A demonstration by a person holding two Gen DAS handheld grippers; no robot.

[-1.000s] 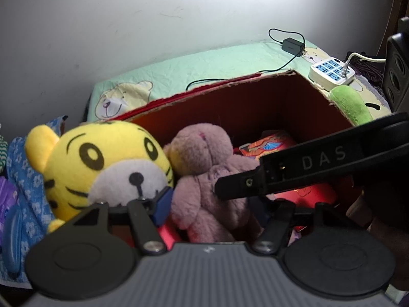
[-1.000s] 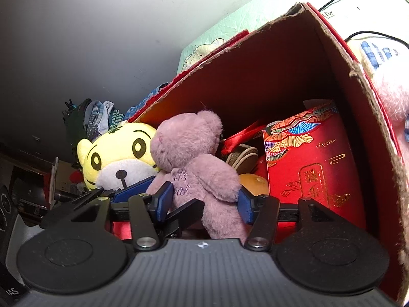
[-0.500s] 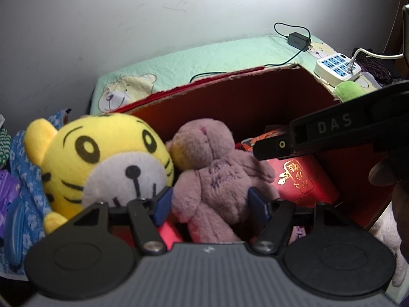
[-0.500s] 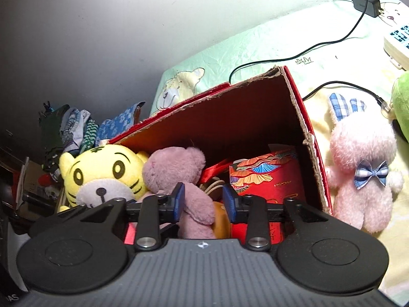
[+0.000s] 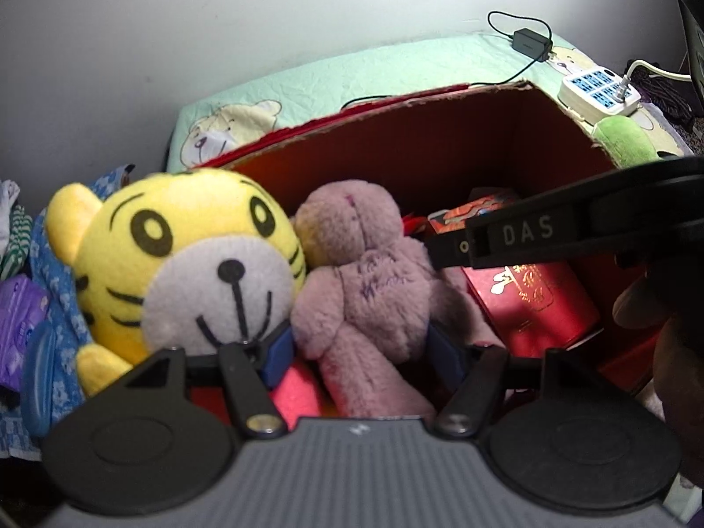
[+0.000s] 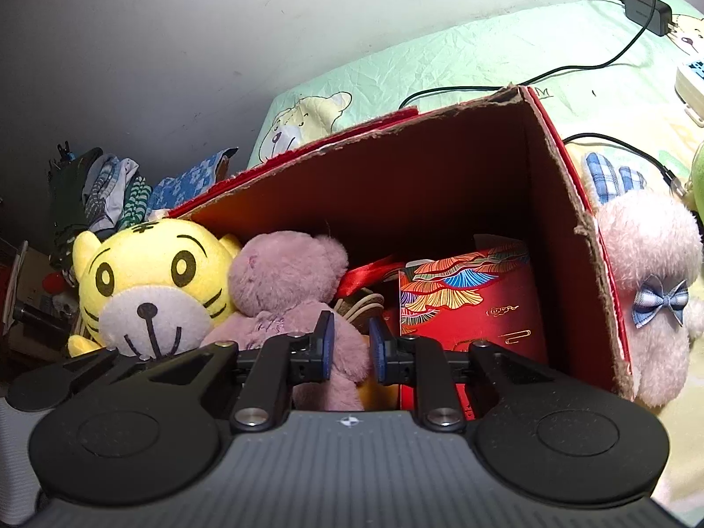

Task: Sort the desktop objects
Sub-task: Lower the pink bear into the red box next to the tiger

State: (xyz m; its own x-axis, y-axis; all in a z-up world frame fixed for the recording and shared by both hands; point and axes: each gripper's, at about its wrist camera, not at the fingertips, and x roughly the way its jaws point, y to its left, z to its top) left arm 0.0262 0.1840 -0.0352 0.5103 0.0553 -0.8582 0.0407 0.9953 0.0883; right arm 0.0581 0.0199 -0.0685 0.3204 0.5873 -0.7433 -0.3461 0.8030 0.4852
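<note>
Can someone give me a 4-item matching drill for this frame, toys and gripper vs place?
Things:
1. tiger
2. bear
3. rabbit
4. gift box

Places:
A. outside the carton, against its right wall
B. inside the carton, right of the bear
C. at the carton's left end
D. between the tiger and the gift box

Pairs: 1-C, 2-D, 3-A, 4-B

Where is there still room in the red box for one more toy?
The red box is crowded low down: the yellow tiger and purple bear fill its left side, the red gift packet its right. Free room is the dark space above the packet, under the back wall. Outside, bare green sheet lies behind the box, crossed by a black cable.
</note>
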